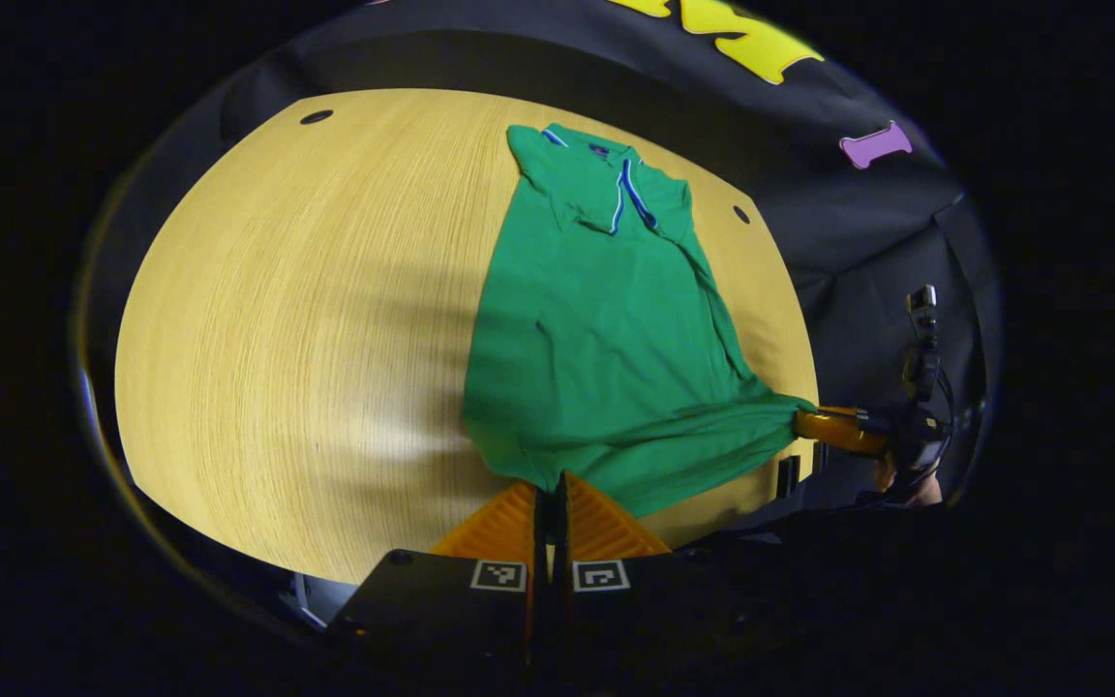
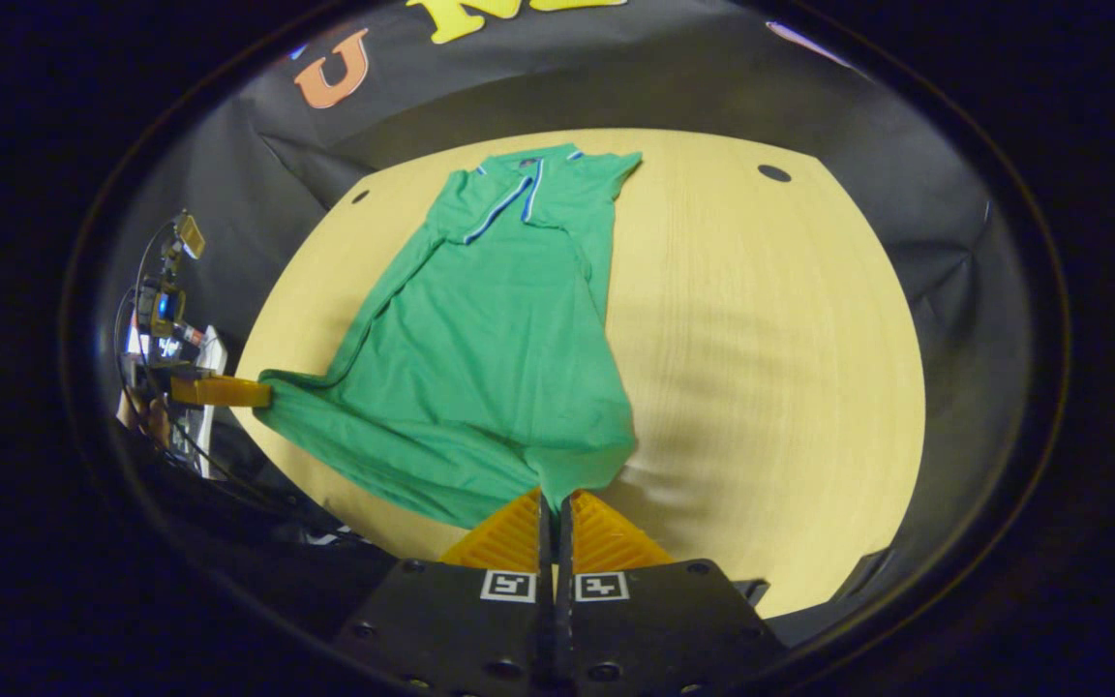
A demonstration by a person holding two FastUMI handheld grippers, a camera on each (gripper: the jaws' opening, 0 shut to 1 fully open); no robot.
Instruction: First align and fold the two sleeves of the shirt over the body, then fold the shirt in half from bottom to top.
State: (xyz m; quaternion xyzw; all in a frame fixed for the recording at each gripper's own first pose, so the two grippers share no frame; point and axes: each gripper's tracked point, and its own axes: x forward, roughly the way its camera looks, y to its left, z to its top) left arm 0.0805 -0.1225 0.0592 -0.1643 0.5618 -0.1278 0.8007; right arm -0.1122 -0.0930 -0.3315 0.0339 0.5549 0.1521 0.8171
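A: Item one, the largest?

B: Table (image 1: 277, 319), light wood grain with rounded edges, standing against the black cloth booth wall (image 1: 809, 126). Small dark round holes sit in its top near the far corners; one hole (image 2: 774, 173) shows in the right gripper view.

A: Item two?

B: Shirt (image 1: 596, 339), green, short-sleeved polo type with blue-and-white trim at collar and placket. It lies flat on the table, collar toward the far edge, hem toward the near edge. The sleeves appear already folded in over the body, which gives a long narrow shape. The two hem corners are drawn outward, so the bottom edge is stretched wide and slightly off the wood.

A: Item three?

B: Left gripper (image 1: 555, 484), fingers pressed together with a hem corner of the shirt pinched between them, at the near table edge. In the right gripper view it (image 2: 262, 392) appears at far left, past the table's side, gripping the stretched corner.

A: Item four?

B: Right gripper (image 2: 554, 501), fingers likewise closed tight, clamping the other hem corner. In the left gripper view it (image 1: 801, 423) shows at far right, cloth pulled taut to its tip, a hand (image 1: 911, 484) partly visible behind it.
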